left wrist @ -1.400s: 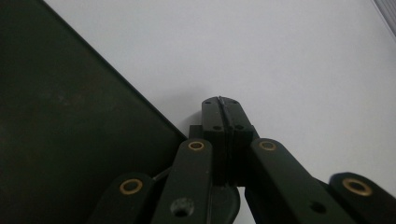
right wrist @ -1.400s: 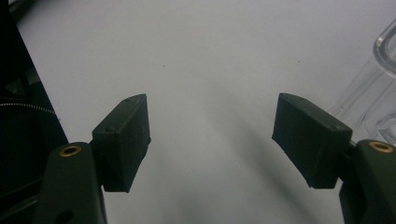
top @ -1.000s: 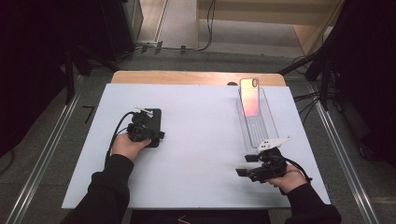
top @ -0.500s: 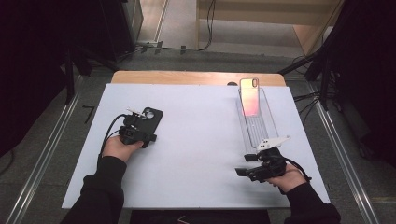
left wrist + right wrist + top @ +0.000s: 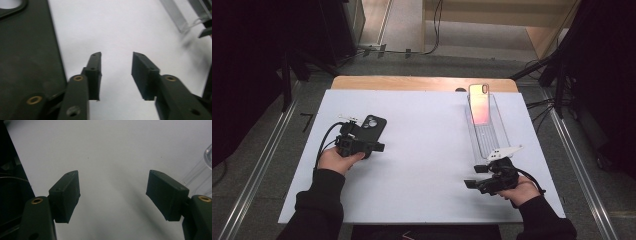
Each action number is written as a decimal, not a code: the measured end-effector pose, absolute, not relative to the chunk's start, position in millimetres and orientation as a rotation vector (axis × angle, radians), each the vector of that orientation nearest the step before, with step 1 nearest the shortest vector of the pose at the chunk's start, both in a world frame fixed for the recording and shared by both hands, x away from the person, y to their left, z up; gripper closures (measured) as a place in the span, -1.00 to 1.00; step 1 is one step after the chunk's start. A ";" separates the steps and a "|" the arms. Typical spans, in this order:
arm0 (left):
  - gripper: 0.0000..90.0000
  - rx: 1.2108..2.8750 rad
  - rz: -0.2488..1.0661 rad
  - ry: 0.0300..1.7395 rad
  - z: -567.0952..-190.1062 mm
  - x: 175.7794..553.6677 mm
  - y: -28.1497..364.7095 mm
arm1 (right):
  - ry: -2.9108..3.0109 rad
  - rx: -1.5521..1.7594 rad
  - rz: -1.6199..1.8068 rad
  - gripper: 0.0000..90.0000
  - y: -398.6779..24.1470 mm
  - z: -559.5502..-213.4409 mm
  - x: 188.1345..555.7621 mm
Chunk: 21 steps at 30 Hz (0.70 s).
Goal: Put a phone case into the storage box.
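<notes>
Left gripper view looks along the left gripper (image 5: 116, 72), whose jaws have just been opening and now stand apart with only bare white sheet between them; the black phone case (image 5: 27, 57) lies flat just beside the left-hand jaw, outside the gap, so it is released and not gripped. In the high view the left gripper (image 5: 373, 146) sits at the near end of the black phone case (image 5: 371, 127), which stretches away from it toward the far side of the white sheet (image 5: 427, 150). The step in hand looks like letting go of the case after setting it down, and it goes well if the jaws open fully before the hand draws back, so no pad drags the case askew. The right gripper (image 5: 473, 183) rests well apart near the right front edge, jaws spread and empty, as the right gripper view (image 5: 113, 192) confirms. Just beyond it the clear tray (image 5: 497, 135) runs away from the person, with the pink phone (image 5: 479, 104) lying at its far end, far from both tools
</notes>
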<state>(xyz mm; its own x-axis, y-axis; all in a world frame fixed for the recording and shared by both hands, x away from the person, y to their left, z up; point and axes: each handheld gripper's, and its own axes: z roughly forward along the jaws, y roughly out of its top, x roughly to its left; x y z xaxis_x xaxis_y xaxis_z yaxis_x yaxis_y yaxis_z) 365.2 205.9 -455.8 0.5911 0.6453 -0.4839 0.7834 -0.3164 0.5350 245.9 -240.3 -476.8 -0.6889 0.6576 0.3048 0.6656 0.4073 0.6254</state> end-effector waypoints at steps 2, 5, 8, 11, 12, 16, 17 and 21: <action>0.25 2.047 -0.246 1.110 -453.8 359.2 207.3 | -2.625 -1.233 -1.179 -0.44 -240.1 -476.6 245.7; 0.14 2.026 -0.258 1.094 -451.9 349.1 209.7 | -2.626 -1.230 -1.179 -0.44 -239.7 -476.8 245.8; 0.06 2.015 -0.253 1.066 -450.5 338.6 212.9 | -2.629 -1.228 -1.175 -0.44 -239.7 -477.1 246.2; -0.01 2.012 -0.239 1.032 -450.6 329.8 214.1 | -2.630 -1.228 -1.173 -0.44 -239.4 -477.1 246.1; -0.01 2.010 -0.239 1.030 -450.6 328.0 214.4 | -2.629 -1.228 -1.172 -0.44 -239.3 -477.2 246.1; -0.05 2.013 -0.206 1.007 -451.2 319.1 214.9 | -2.630 -1.230 -1.168 -0.44 -239.1 -477.4 246.2; -0.05 2.014 -0.196 0.999 -451.3 316.3 214.7 | -2.630 -1.229 -1.168 -0.44 -239.1 -477.4 246.3; -0.05 2.028 -0.197 0.984 -452.3 306.5 213.5 | -2.631 -1.227 -1.176 -0.44 -239.4 -477.3 246.2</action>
<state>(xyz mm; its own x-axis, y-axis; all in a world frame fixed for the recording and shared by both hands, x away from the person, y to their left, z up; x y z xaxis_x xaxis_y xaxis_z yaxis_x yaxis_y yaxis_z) 306.5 213.5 -452.3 0.6780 0.5715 -0.4622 0.7053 -0.3286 0.6282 246.2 -239.4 -477.3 -0.6930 0.6546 0.3021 0.6617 0.4111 0.6270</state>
